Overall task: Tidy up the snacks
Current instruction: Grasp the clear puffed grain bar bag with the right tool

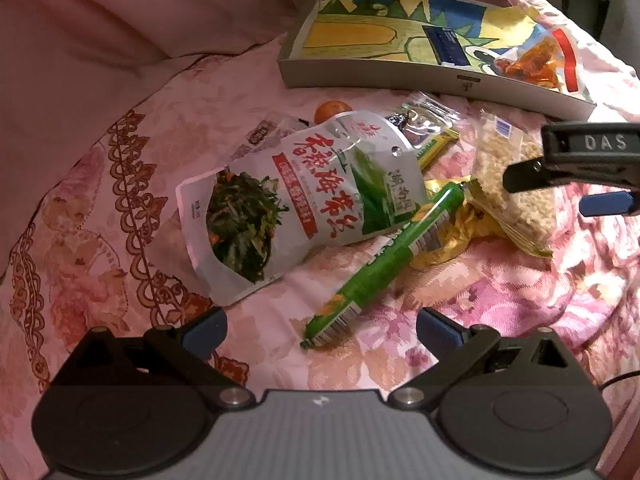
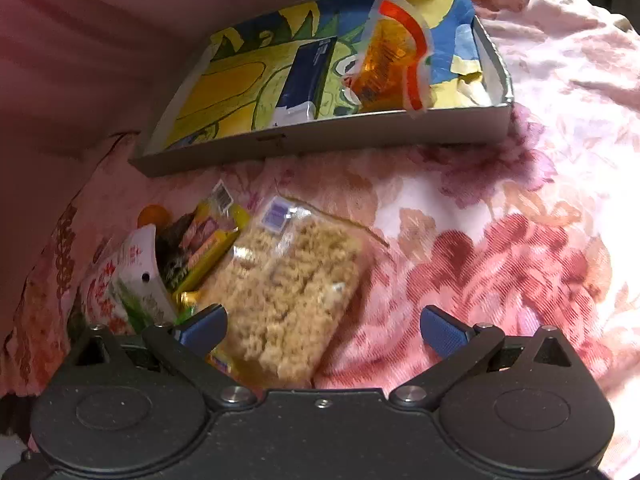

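Left gripper [image 1: 322, 330]: fingers spreading wide, empty — hanging over the green sausage stick [image 1: 380, 260].
Right gripper [image 2: 323, 330]: fingers also gaping, empty — hovering above the crispy noodle pack [image 2: 288, 288].
Gray box [image 2: 320, 136]: sitting far, holding an orange snack bag [image 2: 384, 60].

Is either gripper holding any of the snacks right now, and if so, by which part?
Nothing is held. The left gripper and right gripper both have their jaws wide open; the clear packet of beige puffed-rice bars lies loose on the pink floral bedspread.

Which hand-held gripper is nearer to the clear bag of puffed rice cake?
Right. The right hand-held gripper hovers open directly over the rice cake bag; the left hand-held gripper stands farther back, by the green sausage stick.
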